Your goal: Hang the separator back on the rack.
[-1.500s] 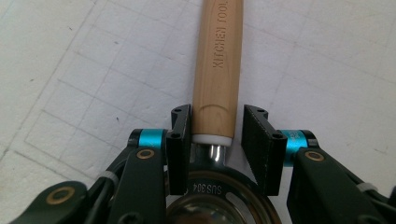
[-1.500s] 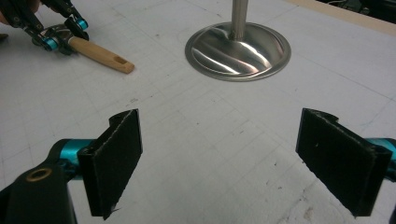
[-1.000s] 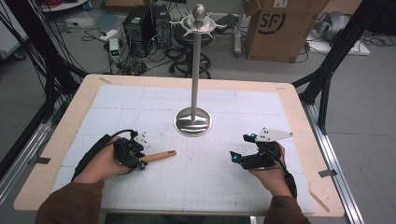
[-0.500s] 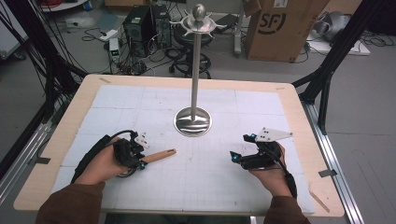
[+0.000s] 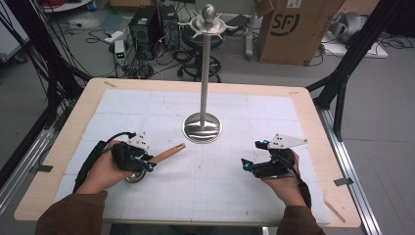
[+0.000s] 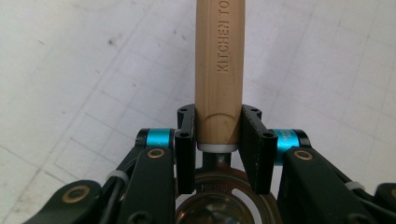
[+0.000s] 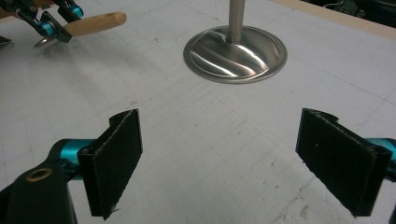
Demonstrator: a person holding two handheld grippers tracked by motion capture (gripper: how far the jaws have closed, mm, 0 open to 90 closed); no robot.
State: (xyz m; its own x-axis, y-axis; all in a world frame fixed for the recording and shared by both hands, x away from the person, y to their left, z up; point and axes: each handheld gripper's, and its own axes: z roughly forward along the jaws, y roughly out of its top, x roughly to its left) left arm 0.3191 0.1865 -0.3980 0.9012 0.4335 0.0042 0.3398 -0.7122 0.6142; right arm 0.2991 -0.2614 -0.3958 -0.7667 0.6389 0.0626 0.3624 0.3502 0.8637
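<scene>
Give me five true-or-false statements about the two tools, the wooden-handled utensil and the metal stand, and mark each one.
1. The left tool is shut on the wooden handle of the utensil. True.
2. The right tool holds the metal stand. False: its jaws stand wide apart over the white mat, with nothing between them.
3. The stand is upright on its round base, between and beyond the two hands. True.
4. The utensil hangs from the top of the stand. False: it is low over the mat in the left tool.
5. The handle carries stamped letters. True: "KITCHEN" is readable in the left gripper view.
</scene>
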